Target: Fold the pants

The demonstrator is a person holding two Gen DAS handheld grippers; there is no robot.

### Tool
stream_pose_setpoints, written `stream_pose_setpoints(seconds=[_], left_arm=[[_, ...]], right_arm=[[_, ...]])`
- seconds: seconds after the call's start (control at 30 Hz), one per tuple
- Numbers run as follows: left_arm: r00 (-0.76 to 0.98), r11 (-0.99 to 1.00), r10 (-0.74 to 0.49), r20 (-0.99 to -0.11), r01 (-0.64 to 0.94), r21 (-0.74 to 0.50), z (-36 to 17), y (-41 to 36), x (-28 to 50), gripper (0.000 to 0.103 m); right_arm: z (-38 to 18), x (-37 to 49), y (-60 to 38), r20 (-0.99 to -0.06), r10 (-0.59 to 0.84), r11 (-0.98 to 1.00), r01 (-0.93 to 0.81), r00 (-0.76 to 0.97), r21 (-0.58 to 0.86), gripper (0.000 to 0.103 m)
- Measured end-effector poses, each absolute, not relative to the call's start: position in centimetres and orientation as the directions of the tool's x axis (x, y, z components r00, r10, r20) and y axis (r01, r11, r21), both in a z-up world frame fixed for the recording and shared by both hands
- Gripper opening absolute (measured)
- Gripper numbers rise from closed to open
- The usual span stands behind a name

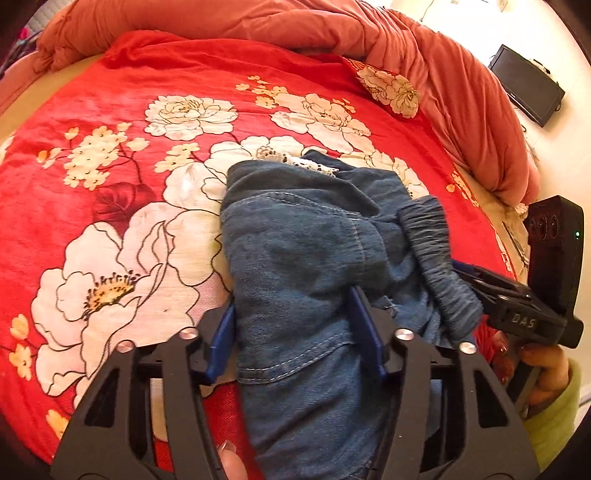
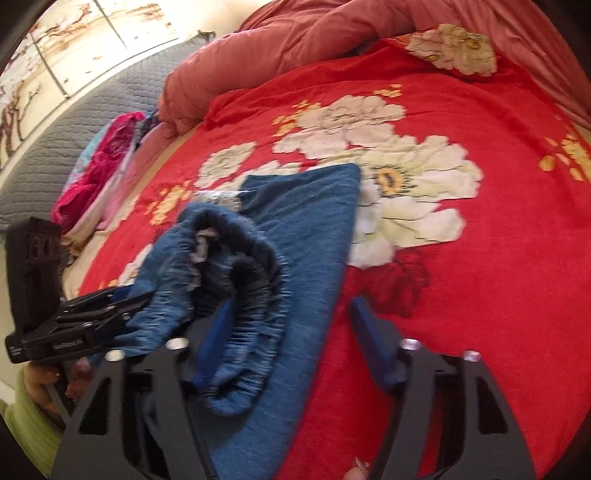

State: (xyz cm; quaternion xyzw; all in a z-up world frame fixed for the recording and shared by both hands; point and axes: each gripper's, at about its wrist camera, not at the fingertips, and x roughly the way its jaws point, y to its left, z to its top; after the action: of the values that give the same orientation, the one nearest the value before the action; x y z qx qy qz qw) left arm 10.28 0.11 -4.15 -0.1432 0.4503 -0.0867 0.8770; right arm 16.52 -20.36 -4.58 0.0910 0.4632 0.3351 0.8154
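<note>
Blue denim pants (image 1: 303, 236) lie bunched on a red floral blanket (image 1: 122, 184); they also show in the right wrist view (image 2: 306, 229). My left gripper (image 1: 295, 317) is wide open, its blue fingers (image 1: 364, 325) straddling a fold of denim. The elastic waistband (image 1: 432, 254) hangs off to the right, where my right gripper (image 1: 465, 269) reaches it. In the right wrist view my right gripper (image 2: 295, 321) is open, its left finger (image 2: 221, 325) inside the gathered waistband (image 2: 251, 291), its right finger over the blanket (image 2: 480, 258). The left gripper (image 2: 136, 295) shows at the left against the cloth.
A rumpled salmon quilt (image 1: 258, 26) is piled along the far side of the bed. Pink and teal clothes (image 2: 107, 162) lie at the bed's left edge by a grey quilted headboard (image 2: 55, 140). A black monitor (image 1: 528, 88) sits on the floor at right.
</note>
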Motion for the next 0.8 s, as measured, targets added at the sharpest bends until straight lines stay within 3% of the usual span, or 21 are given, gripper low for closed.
stream_pose_setpoints(seconds=[0.13, 0.2, 0.5, 0.6, 0.67, 0.7, 0.8], left_arm=[[0.609, 0.956, -0.252, -0.752, 0.035, -0.292, -3.3, -0.4, 9.9, 0.031], [0.628, 0.961, -0.241, -0.740, 0.045, -0.274, -2.5, -0.7, 9.8, 0.030], [0.696, 0.981, -0.161, -0.700, 0.034, -0.192, -0.9, -1.0, 12.8, 0.030], [0.664, 0.983, -0.140, -0.735, 0.007, -0.181, -2.4, -0.8, 13.4, 0.032], [0.656, 0.985, -0.125, -0.744, -0.005, -0.170, -2.8, -0.6, 13.5, 0.038], [0.656, 0.985, -0.118, -0.746, -0.015, -0.169, -2.9, -0.5, 13.4, 0.042], [0.659, 0.984, -0.116, -0.743, -0.023, -0.174, -2.7, -0.2, 13.2, 0.047]], right_arm=[[-3.6, 15.9, -19.6, -0.680, 0.632, 0.750, -0.511, 0.371, 0.419, 0.024], [-2.2, 15.3, -19.3, -0.655, 0.633, 0.748, -0.542, 0.411, 0.383, 0.020], [-0.1, 18.9, -17.8, -0.639, 0.583, 0.781, -0.562, 0.501, 0.272, 0.020], [-2.5, 19.9, -17.9, -0.702, 0.540, 0.809, -0.516, 0.465, 0.281, 0.025], [-3.3, 20.2, -18.3, -0.714, 0.537, 0.816, -0.492, 0.450, 0.304, 0.034], [-3.4, 20.3, -18.6, -0.718, 0.529, 0.824, -0.475, 0.452, 0.308, 0.044], [-3.4, 20.1, -19.0, -0.719, 0.513, 0.839, -0.452, 0.469, 0.303, 0.056]])
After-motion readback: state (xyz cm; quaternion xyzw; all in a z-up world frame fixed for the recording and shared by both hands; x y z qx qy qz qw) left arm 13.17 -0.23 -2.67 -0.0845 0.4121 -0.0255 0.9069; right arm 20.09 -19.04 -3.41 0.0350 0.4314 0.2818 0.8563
